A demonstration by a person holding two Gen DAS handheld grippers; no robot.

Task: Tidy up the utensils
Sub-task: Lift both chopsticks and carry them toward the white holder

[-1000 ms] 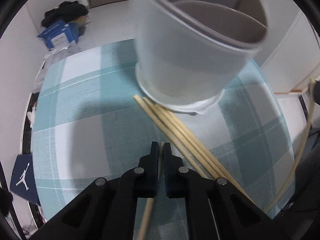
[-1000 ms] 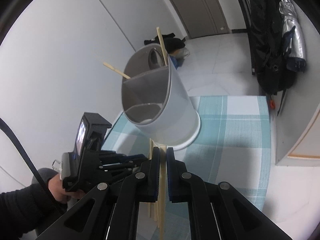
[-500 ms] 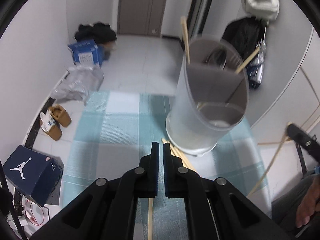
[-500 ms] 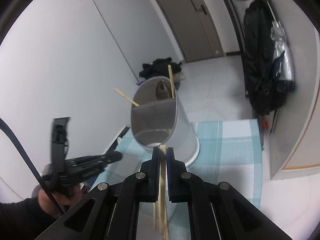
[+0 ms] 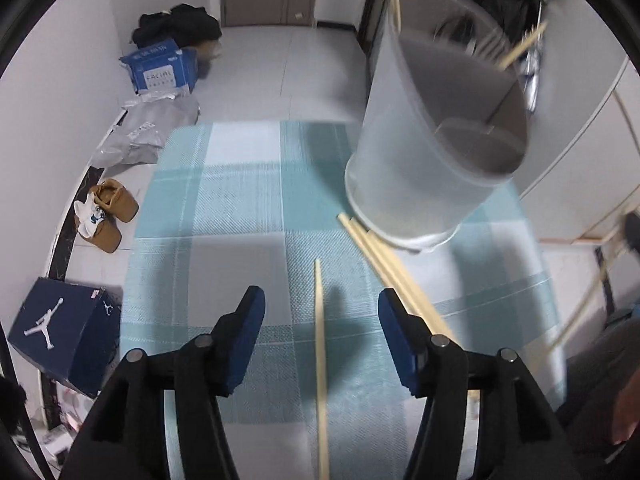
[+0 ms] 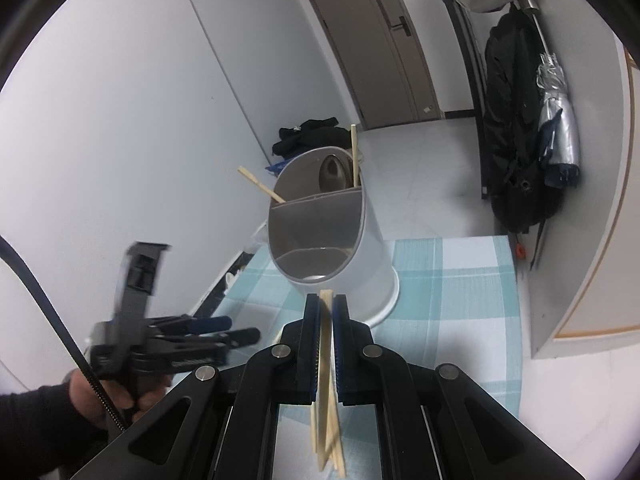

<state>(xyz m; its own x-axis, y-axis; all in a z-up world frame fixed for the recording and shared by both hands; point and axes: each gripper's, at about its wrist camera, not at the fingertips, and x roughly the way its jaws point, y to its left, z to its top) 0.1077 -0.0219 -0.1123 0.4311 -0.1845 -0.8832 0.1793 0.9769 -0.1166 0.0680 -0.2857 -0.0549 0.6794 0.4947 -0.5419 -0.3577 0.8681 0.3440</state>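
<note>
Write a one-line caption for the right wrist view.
Right gripper shut on a chopstick, facing the divided utensil holder on the checked cloth.

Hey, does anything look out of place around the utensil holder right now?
Yes. Several chopsticks lie loose on the cloth beside the holder, not in it. One more chopstick is between the left gripper's just-opened jaws, touching neither. The right gripper pinches another one.
</note>
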